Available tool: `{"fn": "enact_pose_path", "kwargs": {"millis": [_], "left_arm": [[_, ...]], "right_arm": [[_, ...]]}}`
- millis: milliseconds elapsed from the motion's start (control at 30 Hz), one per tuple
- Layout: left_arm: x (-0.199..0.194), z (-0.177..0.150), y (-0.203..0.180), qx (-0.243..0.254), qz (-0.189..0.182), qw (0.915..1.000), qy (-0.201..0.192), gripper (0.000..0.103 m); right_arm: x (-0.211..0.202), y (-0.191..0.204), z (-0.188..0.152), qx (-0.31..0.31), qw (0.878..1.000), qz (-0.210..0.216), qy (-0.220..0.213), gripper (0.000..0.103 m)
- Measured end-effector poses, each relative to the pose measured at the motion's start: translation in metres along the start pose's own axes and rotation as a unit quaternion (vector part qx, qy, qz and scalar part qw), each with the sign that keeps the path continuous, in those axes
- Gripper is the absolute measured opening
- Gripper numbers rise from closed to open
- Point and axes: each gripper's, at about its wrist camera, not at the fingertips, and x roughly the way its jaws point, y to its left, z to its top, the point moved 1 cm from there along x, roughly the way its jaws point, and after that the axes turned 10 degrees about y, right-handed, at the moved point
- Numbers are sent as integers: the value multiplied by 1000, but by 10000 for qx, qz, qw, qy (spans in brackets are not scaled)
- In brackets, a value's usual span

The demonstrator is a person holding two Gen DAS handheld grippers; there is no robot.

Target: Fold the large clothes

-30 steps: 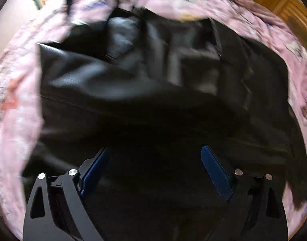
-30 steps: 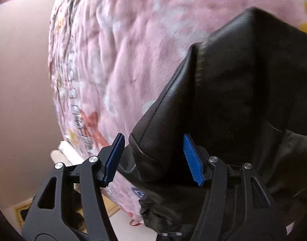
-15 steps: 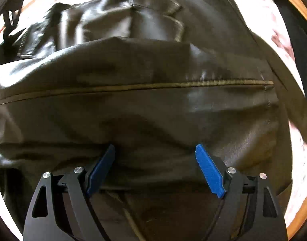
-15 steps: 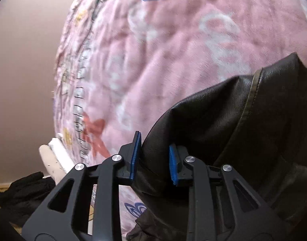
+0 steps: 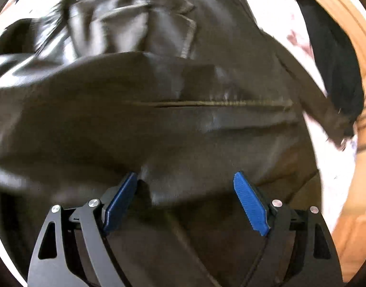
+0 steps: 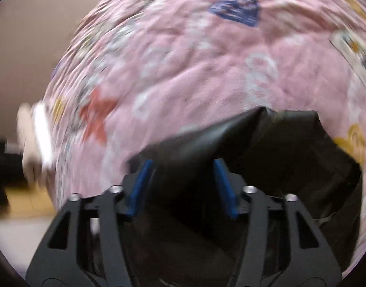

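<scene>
A large black leather jacket (image 5: 173,124) fills the left wrist view, with a stitched seam across its middle. My left gripper (image 5: 185,198) is open, its blue pads wide apart, with a bulge of jacket between them. In the right wrist view, a fold of the same jacket (image 6: 278,148) lies on a pink patterned blanket (image 6: 194,59). My right gripper (image 6: 183,181) is open with the jacket's edge between its blue pads; the view is blurred.
A wooden bed frame (image 5: 345,47) runs along the right in the left wrist view, with dark cloth (image 5: 335,67) draped by it. The blanket's left edge drops to a floor (image 6: 20,203) with a white object (image 6: 39,134).
My right gripper closed on the jacket's edge half a second ago and has since opened, and the view shifted over the blanket. My left gripper moved closer to the jacket and stayed open.
</scene>
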Motion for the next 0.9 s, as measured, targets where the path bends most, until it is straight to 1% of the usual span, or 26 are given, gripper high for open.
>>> {"fn": "enact_pose_path", "kwargs": {"millis": [33, 100, 167, 267, 300, 333, 367, 400, 467, 500, 600, 667, 733, 767, 833, 900], "left_arm": [[-7, -3, 7, -108, -87, 9999, -7, 80], [-16, -8, 16, -326, -311, 9990, -21, 85], [-19, -16, 22, -467, -530, 9975, 63, 86], [-12, -26, 27, -588, -672, 9957, 239, 86], [-7, -26, 25, -585, -718, 9953, 283, 86], [-2, -27, 19, -572, -783, 9948, 306, 86], [1, -29, 14, -564, -812, 9946, 318, 86], [3, -30, 10, -554, -813, 9946, 319, 86], [5, -35, 3, -558, -742, 9952, 297, 86], [5, -38, 3, -572, -710, 9954, 298, 86], [1, -50, 25, -846, -502, 9947, 283, 86], [-4, -60, 54, -1251, -292, 9914, 251, 86], [-9, -69, 81, -1655, -212, 9857, 222, 86], [-12, -73, 92, -1801, -244, 9831, 204, 86], [-16, -78, 108, -2010, -178, 9793, 175, 86], [-17, -79, 115, -2111, -263, 9769, 188, 86]], "right_arm": [[1, 6, -7, -161, 9999, -2, 27, 59], [13, 12, -24, -375, 9992, 70, 148, 63], [40, 12, -37, -401, 9982, -173, 406, 63], [73, 7, -47, -308, 9976, -80, 613, 62], [81, 6, -51, -298, 9976, -32, 631, 57], [88, 5, -54, -298, 9976, -51, 619, 48], [97, 5, -60, -328, 9971, -123, 678, 32], [99, 6, -64, -390, 9968, -181, 680, 19], [100, 10, -78, -664, 9954, -430, 543, 9], [100, 11, -87, -763, 9940, -556, 549, 7], [98, 11, -107, -779, 9917, -787, 648, 4], [96, 8, -124, -742, 9902, -919, 743, 4], [91, 0, -140, -444, 9921, -858, 801, 4], [92, -4, -144, -319, 9924, -854, 831, 4], [102, -15, -154, -69, 9906, -1012, 914, 4], [119, -26, -162, 276, 9880, -954, 1183, 4]]}}
